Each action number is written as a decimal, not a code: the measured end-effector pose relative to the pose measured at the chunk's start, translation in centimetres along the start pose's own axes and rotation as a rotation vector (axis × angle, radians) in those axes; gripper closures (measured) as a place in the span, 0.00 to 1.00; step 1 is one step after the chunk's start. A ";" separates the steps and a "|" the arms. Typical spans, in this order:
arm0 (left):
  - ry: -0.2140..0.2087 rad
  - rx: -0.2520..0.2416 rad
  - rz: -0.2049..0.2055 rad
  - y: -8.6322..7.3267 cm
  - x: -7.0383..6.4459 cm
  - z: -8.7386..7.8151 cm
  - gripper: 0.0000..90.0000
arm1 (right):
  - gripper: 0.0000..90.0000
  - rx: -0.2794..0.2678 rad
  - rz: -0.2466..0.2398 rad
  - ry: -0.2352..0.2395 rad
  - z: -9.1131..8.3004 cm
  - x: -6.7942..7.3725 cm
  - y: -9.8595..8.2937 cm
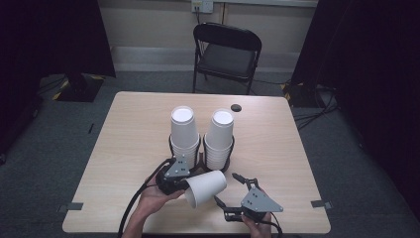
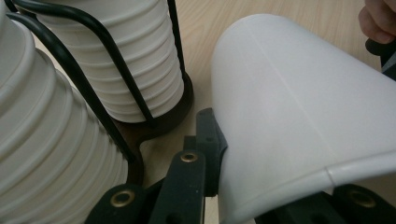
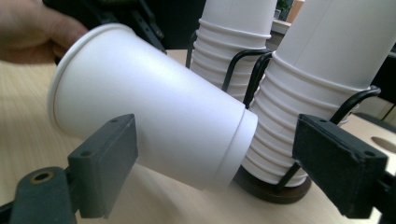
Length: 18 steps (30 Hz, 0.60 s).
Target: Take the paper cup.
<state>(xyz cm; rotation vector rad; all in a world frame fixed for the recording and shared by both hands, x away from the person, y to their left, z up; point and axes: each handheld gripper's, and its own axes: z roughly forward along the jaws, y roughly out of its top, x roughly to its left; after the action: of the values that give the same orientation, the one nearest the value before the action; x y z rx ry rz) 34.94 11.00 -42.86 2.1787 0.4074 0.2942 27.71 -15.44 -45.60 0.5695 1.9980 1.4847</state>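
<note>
Square light-wood laminate table [image 1: 129, 134] with rounded corners, standing on grey carpet. Near its centre rests a dark round-based black wire holder [image 1: 200, 161] carrying two side-by-side stacks of white paper cups: the left stack [image 1: 183, 130] and the right stack [image 1: 219, 134], both upright and nearly touching. A small round dark hole or cap [image 1: 236, 107] lies in the tabletop toward the far edge, behind the right stack, apart from it.

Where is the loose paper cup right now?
In the high view the paper cup lies sideways in the left gripper, near the table's front edge, just in front of the two cup stacks.
</note>
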 end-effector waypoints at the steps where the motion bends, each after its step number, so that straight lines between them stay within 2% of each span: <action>1: -0.008 0.010 -0.001 0.1 0.0 0.1 0.95 | 0.15 0.003 -0.021 -0.007 0.0 0.1 0.0; 6: -0.019 0.069 0.022 0.6 0.0 0.4 0.95 | 0.14 0.018 -0.081 0.004 0.1 0.4 -0.1; 10: -0.030 0.115 0.028 0.9 0.3 0.7 0.95 | 0.14 0.049 -0.131 0.034 0.3 0.7 -0.1; 12: -0.033 0.131 0.019 1.1 0.5 0.8 0.95 | 0.14 0.063 -0.157 0.028 0.5 0.8 -0.1; 14: -0.034 0.146 0.017 1.2 0.5 0.9 0.95 | 0.14 0.080 -0.163 0.032 0.7 0.8 -0.1; 15: -0.044 0.168 0.013 1.5 0.7 1.0 0.95 | 0.14 0.085 -0.169 0.032 0.8 0.8 -0.2; 16: -0.050 0.173 0.013 1.6 0.7 1.0 0.95 | 0.14 0.088 -0.170 0.049 0.9 0.8 -0.2; 18: -0.055 0.195 0.030 1.9 0.8 1.1 0.95 | 0.14 0.104 -0.187 0.056 1.1 1.0 -0.1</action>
<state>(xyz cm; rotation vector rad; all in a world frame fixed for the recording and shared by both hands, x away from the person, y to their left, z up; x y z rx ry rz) 36.40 9.41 -41.93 2.3799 0.3865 0.2175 27.71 -14.07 -46.16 0.3752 2.1182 1.3034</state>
